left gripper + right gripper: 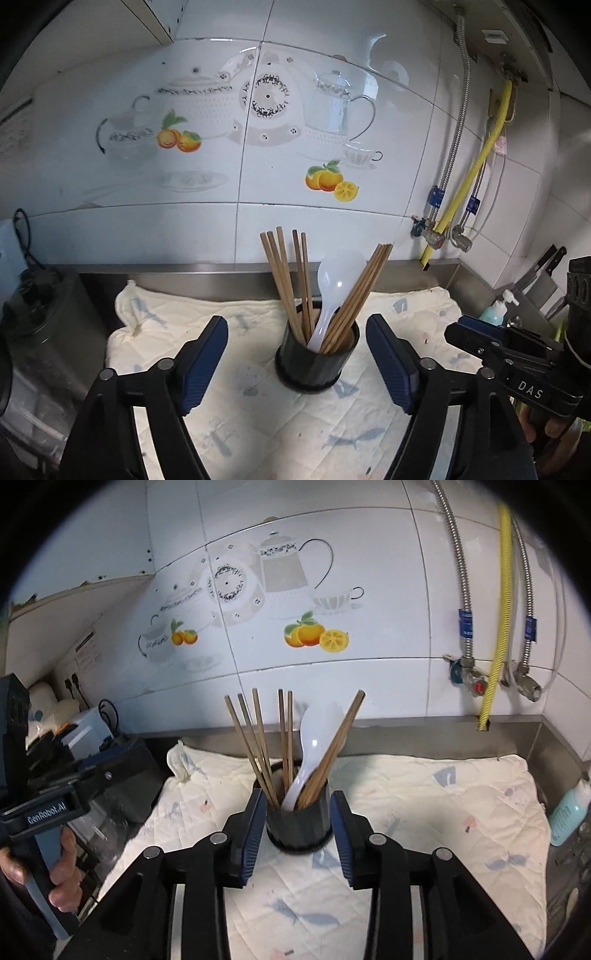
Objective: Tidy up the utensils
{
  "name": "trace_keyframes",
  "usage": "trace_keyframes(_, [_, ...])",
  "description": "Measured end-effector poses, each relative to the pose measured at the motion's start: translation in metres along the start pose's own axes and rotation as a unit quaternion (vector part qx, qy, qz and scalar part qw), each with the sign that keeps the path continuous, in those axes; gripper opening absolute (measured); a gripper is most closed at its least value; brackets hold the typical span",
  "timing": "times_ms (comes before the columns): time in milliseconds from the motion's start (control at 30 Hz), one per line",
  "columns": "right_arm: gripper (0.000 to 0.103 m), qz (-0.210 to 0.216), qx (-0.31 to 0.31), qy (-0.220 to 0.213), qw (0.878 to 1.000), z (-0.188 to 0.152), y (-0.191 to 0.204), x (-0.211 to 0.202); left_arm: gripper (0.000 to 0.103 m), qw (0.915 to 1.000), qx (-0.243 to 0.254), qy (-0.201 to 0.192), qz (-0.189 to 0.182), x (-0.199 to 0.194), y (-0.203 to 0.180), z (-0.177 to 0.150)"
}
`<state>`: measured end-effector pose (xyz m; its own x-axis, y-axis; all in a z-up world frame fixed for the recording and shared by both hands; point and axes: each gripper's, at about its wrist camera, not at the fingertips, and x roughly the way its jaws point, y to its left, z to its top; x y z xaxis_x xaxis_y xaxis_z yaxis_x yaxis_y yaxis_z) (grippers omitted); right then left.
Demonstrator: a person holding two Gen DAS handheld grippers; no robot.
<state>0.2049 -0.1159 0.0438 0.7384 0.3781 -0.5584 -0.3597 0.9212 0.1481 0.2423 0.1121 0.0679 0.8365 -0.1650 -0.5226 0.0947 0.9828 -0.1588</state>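
A black utensil holder (314,365) (295,830) stands upright on a white quilted cloth (258,424) (424,812). Several wooden chopsticks (284,280) (258,746) and a white plastic spoon (338,280) (317,723) stick up out of it. My left gripper (295,321) is open wide, short of the holder, with nothing between its blue pads. My right gripper (298,795) is open more narrowly and frames the holder in its own view. The left wrist view shows it (461,328) off to the holder's right, apart from it and holding nothing. A hand holds the left gripper (107,771) at the left.
The tiled wall stands close behind the steel counter. Hoses and valves (443,229) (480,683) hang at the back right. A teal soap bottle (495,312) (569,812) and knives (543,273) are at the right. A dark appliance (44,314) sits left of the cloth.
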Motion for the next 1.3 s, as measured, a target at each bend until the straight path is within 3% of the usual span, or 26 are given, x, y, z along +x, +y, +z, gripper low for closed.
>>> trace_keyframes(267, [0.047, -0.003, -0.01, 0.007, 1.0, -0.024, 0.005, -0.034, 0.095, 0.9993, 0.005, -0.006, 0.036, -0.045, -0.013, -0.033])
trace_keyframes(600, [0.062, -0.01, -0.027, 0.009, 1.0, -0.048, 0.01, -0.07, 0.097, 0.9978, 0.014, -0.016, 0.063, -0.099, -0.034, -0.069])
trace_keyframes(667, [0.064, -0.009, -0.023, 0.009, 1.0, -0.054, 0.007, -0.078, 0.103, 0.9975, 0.02, -0.013, 0.067, -0.107, -0.038, -0.077])
trace_keyframes(1067, [0.067, -0.032, -0.036, 0.026, 0.999, -0.084, -0.002, -0.103, 0.103, 0.997, -0.008, -0.003, 0.077, -0.142, -0.047, -0.117])
trace_keyframes(1300, [0.078, -0.035, -0.028, 0.024, 0.999, -0.093, -0.01, -0.114, 0.103, 0.9957, -0.017, 0.003, 0.091, -0.15, -0.049, -0.129])
